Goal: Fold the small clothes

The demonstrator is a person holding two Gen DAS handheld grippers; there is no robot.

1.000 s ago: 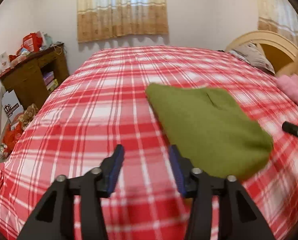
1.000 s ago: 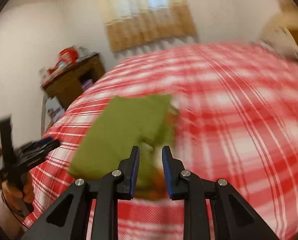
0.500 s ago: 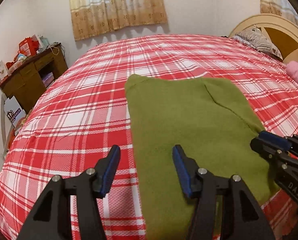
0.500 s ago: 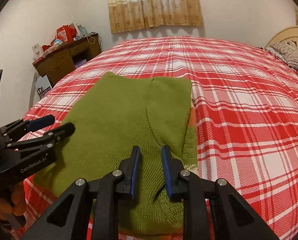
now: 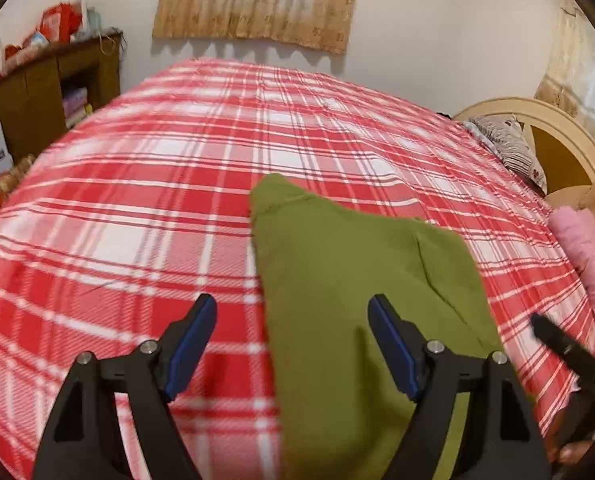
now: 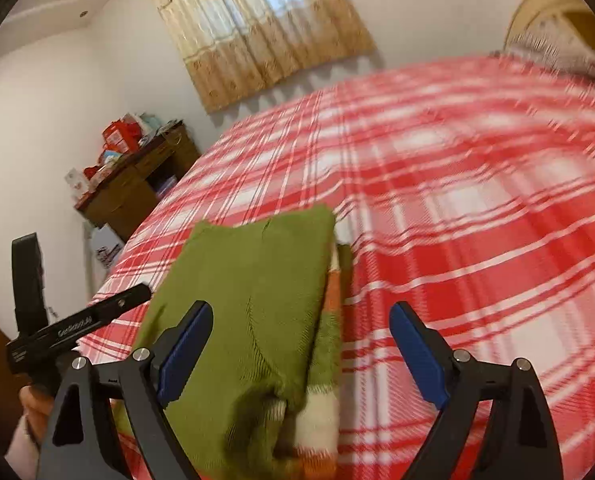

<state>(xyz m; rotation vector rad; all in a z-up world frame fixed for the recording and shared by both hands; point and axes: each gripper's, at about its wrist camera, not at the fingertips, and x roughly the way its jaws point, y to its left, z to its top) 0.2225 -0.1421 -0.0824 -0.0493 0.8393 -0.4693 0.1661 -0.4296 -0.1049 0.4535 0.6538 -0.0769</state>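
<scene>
Hovering over the green sweater [image 5: 361, 280], both claws [image 5: 293, 344] [image 6: 301, 344] gape empty.

Matt green knit sweater [image 5: 361, 292]

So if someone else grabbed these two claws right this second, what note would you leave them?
Left claw: open, holding nothing, above the left edge of the sweater.
Right claw: open, holding nothing, above the sweater's right edge.
Sweater: green, lying on the plaid bed, folded into a narrow panel; striped edge peeks out on the right side.
Pink cloth sits at the bed's right edge.
Done: sides look folded in.
Left: probably fold it across once more; whether the pink cloth needs folding I cannot tell.
</scene>
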